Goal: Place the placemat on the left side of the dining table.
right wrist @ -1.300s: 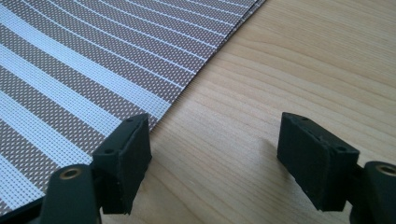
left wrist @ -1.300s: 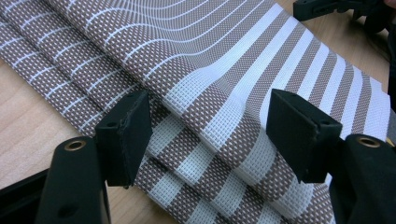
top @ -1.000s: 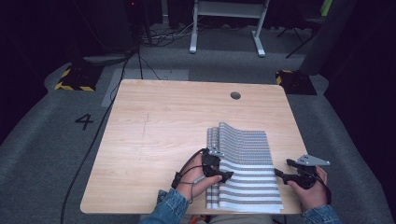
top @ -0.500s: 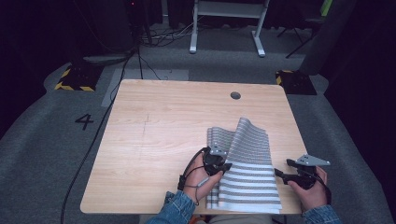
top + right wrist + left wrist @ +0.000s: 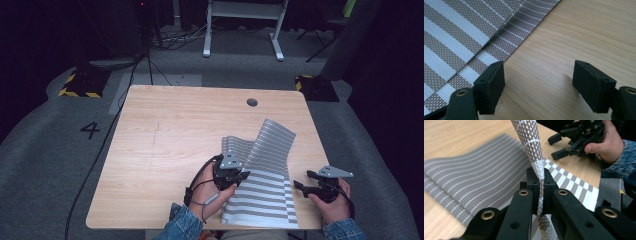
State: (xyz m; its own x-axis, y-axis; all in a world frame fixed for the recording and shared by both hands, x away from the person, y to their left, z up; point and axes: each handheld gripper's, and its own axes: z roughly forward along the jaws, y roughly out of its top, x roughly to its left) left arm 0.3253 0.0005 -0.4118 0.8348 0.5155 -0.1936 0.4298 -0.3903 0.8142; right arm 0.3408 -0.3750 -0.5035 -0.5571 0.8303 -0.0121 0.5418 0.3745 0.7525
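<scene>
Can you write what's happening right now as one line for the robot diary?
left gripper: shut on striped placemat, edge lifted off table | right gripper: open, fingers over bare wood beside mat | next: probably fold

Light wood bench (image 5: pixel 165 150) with a round cable hole (image 5: pixel 252 102) near its far edge. Grey carpet floor (image 5: pixel 45 165); white "4" (image 5: pixel 90 130) marked on it left of the bench. Black-yellow hazard-striped blocks at far left (image 5: pixel 80 86) and far right (image 5: pixel 312 85). White metal frame legs (image 5: pixel 242 30) behind, maybe another desk. Black cables (image 5: pixel 165 40) on the floor; one (image 5: pixel 95 165) trails along the bench's left side. Surroundings dark, light falls on the bench.
</scene>
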